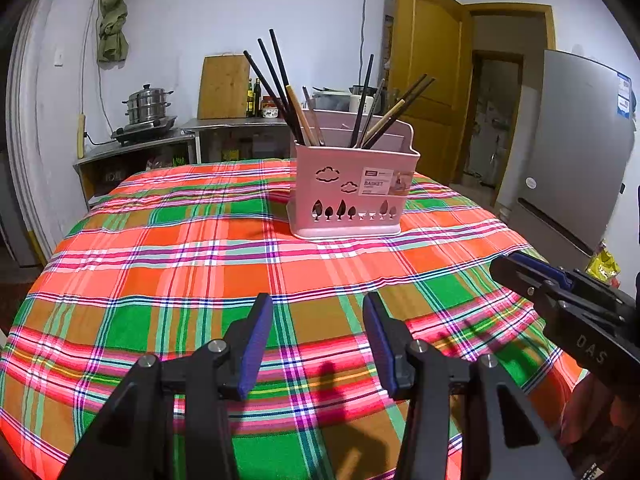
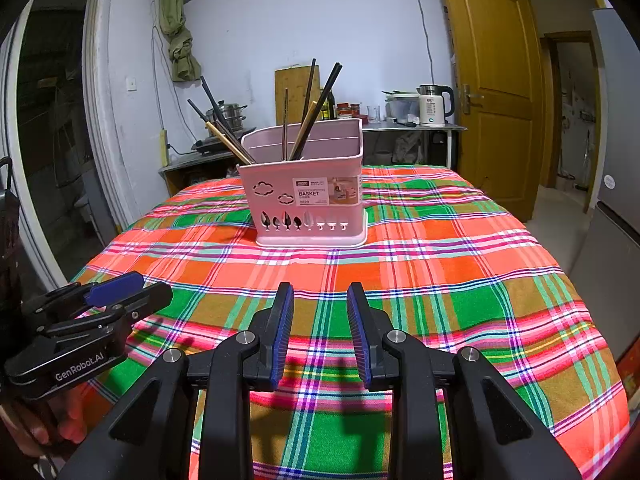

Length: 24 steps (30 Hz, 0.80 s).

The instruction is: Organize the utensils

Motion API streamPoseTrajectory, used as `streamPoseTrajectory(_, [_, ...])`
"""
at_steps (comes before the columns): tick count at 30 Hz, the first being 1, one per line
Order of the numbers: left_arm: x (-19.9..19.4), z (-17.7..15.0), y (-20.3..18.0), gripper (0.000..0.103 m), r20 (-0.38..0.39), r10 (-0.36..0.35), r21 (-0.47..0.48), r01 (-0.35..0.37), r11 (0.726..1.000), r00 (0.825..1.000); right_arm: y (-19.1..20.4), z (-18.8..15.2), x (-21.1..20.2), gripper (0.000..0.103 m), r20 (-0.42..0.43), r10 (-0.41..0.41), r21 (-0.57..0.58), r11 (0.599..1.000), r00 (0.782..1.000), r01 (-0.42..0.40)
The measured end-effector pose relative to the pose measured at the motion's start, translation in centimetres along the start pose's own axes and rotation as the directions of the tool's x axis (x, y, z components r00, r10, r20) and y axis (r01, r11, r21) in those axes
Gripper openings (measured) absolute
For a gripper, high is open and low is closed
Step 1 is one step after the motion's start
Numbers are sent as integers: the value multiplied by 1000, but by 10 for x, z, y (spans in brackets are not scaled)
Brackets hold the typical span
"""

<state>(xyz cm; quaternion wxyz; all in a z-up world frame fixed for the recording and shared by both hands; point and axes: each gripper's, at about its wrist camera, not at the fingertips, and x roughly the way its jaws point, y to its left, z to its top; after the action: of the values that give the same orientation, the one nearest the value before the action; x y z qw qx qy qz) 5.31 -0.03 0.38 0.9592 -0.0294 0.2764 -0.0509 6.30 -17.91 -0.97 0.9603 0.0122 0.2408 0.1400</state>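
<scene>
A pink plastic utensil basket (image 1: 352, 196) stands on the plaid tablecloth (image 1: 180, 264), toward the far middle; it also shows in the right wrist view (image 2: 308, 200). Several chopsticks (image 1: 280, 92), black and wooden, lean upright in it, seen too in the right wrist view (image 2: 316, 112). My left gripper (image 1: 318, 308) is open and empty, low over the cloth, well short of the basket. My right gripper (image 2: 320, 296) is open and empty, also short of the basket. Each gripper shows at the edge of the other's view, the right one (image 1: 520, 270) and the left one (image 2: 132, 292).
A counter (image 1: 168, 140) with a steel pot and stove stands behind the table, with a cutting board (image 1: 224, 86) and bottles. A kettle (image 2: 434, 106) sits on the back counter. A wooden door (image 1: 428, 72) and a fridge (image 1: 576, 152) are to the right.
</scene>
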Motion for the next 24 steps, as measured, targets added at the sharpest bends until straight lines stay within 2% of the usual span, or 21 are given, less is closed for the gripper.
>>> streamPoseTrajectory(24, [-1, 0, -2, 49, 6, -1, 4, 1, 1000, 1000, 0, 0, 0, 28, 0, -1, 1, 1000, 1000, 1])
